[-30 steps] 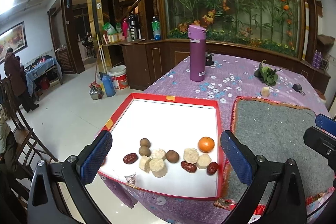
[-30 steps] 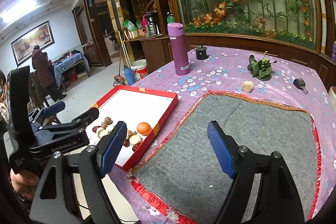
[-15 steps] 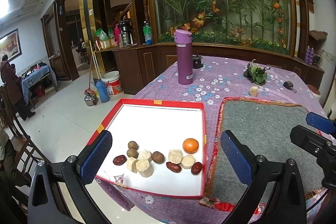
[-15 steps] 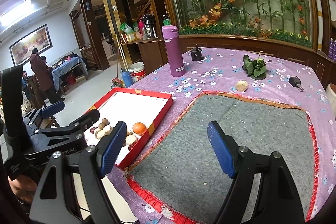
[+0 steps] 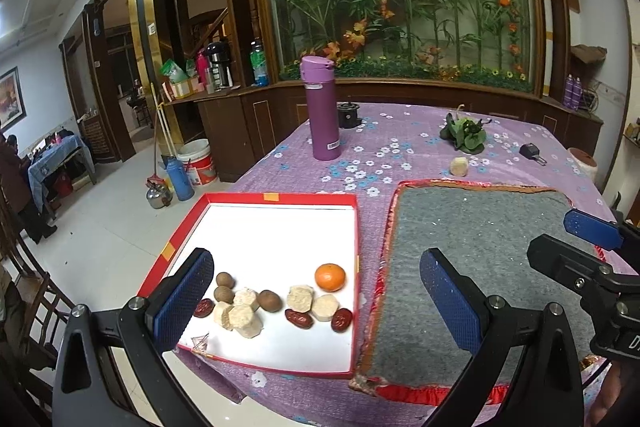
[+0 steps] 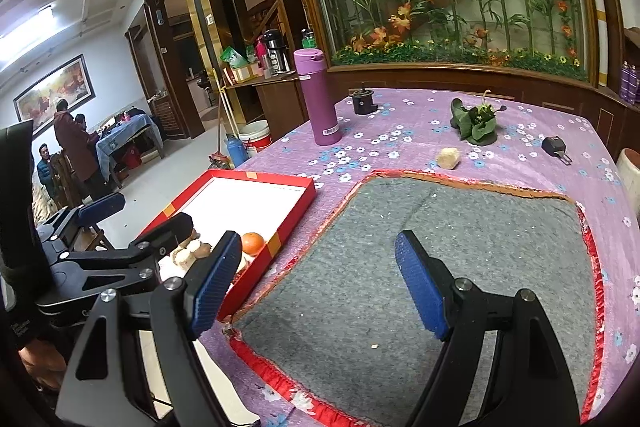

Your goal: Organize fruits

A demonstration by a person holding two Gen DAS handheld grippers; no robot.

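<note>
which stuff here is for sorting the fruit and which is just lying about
For the job:
orange
red dates
brown round fruits
pale chunks
red box
grey mat

Lying about:
purple flask
leafy greens
loose pale chunk
black key fob

purple flask (image 5: pixel 320 115) (upright), grey mat (image 5: pixel 480 247)

Grey mat (image 5: pixel 480 259): bare, open. Red tray (image 5: pixel 276 198): far half bare; fruits (image 5: pixel 276 301) crowd near edge.
</note>
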